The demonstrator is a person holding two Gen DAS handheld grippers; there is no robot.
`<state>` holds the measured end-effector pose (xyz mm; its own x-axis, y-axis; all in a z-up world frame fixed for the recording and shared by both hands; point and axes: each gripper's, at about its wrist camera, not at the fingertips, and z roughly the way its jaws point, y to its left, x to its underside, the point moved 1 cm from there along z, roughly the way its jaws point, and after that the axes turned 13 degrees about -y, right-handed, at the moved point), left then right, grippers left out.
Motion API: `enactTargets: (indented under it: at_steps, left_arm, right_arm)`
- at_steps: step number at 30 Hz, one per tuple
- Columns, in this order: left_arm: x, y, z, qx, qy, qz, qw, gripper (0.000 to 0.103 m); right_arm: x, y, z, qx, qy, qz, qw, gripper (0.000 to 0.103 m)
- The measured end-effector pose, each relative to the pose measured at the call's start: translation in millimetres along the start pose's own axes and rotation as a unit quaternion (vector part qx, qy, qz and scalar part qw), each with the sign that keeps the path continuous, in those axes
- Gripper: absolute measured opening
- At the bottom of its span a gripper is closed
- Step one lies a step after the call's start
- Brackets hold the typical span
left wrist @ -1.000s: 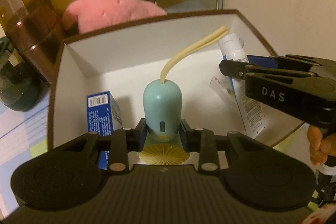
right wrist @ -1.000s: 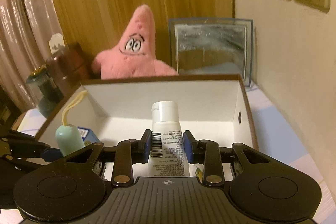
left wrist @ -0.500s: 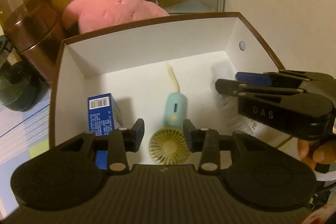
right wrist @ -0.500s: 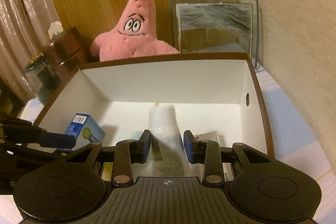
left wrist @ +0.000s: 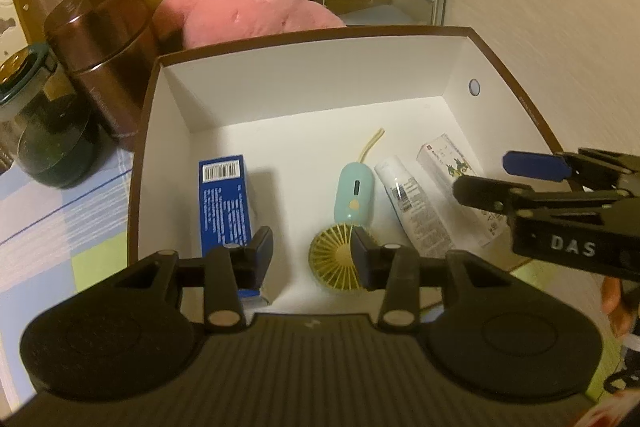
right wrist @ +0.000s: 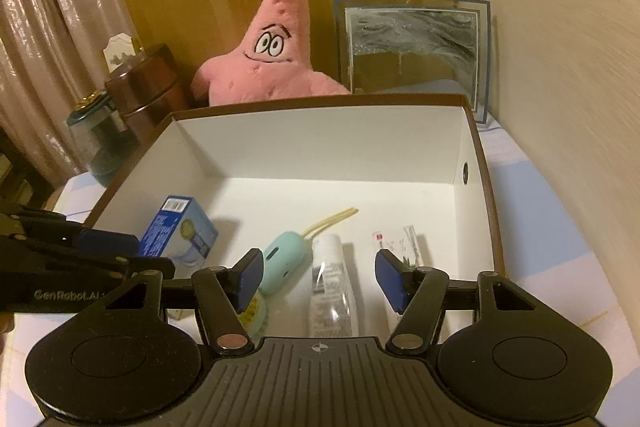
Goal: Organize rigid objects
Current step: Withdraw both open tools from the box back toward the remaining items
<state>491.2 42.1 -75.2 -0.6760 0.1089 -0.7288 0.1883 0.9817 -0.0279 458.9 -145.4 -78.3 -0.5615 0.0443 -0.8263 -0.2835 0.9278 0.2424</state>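
Four things in the box: all lying on its white floor, and we go big to small from here!
Box (left wrist: 516, 95): brown outside, white inside, open on top; it is the landmark for all that follows.
Pink star plush (right wrist: 276, 59): sitting up just behind the box's far wall, eyes over the rim.
Framed picture (right wrist: 412, 47): behind the box's far right corner, leaning at the wall.
Brown canister (left wrist: 100, 55): just outside the box's far left corner, a dark glass jar (left wrist: 44, 139) beside it.
Left gripper (left wrist: 312, 255): over the box's near edge, blue pads apart and just opened, nothing pinched; the fan's head shows in the gap, down on the floor.
Right gripper (right wrist: 318, 275): at the box's near right, jaws just swung wide, and the tube lies loose below the gap, neither pad touching it.
Blue carton (left wrist: 224, 199): inside the box on the left, near the left wall, barcode end towards the far wall.
White tube (left wrist: 416, 207): inside the box, right of centre, flat on its side.
White packet (left wrist: 452, 163): inside the box, just right of the tube, nearest the right wall.
Mint handheld fan (left wrist: 354, 197): inside the box, middle of the floor, lying flat just left of the tube; yellow fan head towards the near wall, yellow cord loop towards the far wall.
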Motion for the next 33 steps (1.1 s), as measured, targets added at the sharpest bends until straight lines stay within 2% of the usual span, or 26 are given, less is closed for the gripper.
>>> enactTargets:
  at_steps: [19,33]
  left_arm:
    - [29.0,-8.8,-90.6,0.011,-0.044,-0.029,0.9985,0.044]
    - [85.5,-4.4,-162.8,-0.009,-0.055,-0.056,0.9969,0.044]
  right_arm:
    - [14.9,19.6,-90.9,-0.026,-0.018,0.011,0.999,0.062]
    - [50.6,37.7,-146.0,-0.050,-0.002,0.011,0.999,0.062]
